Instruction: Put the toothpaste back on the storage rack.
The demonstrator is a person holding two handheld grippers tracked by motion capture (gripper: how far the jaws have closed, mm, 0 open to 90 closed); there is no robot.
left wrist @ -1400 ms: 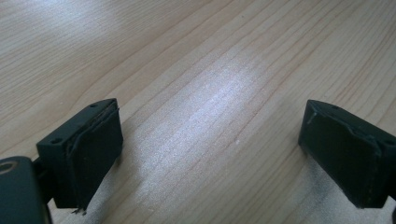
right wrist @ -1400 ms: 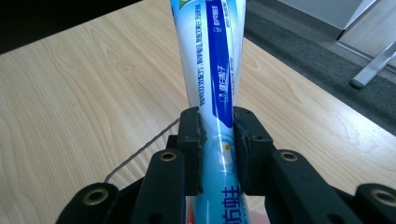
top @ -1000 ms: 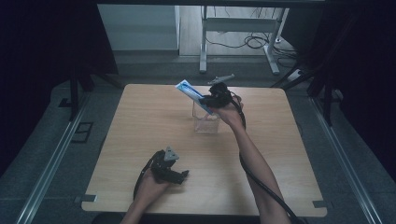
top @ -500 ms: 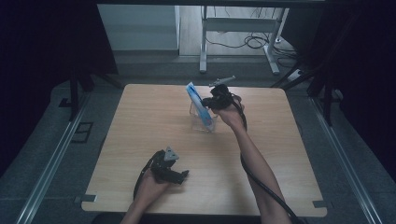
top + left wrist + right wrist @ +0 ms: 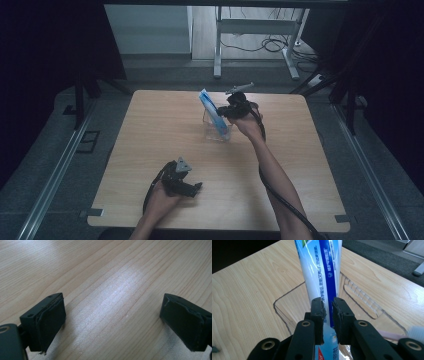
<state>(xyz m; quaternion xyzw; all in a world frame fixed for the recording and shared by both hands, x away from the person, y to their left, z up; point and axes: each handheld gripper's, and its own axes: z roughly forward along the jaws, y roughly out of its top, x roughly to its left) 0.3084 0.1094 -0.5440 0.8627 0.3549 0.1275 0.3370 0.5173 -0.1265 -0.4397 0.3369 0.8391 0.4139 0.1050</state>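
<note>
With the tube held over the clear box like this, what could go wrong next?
1. The right tool pinches the toothpaste tube on a narrow strip, so the tube may swivel or slip.
2. The tilted tube's lower end could catch the wall of the clear box and push the light box along the table; the left tool, open, rests far from it.

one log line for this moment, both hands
right hand-held gripper: shut on toothpaste tube, over clear box | left hand-held gripper: open, on table
</note>
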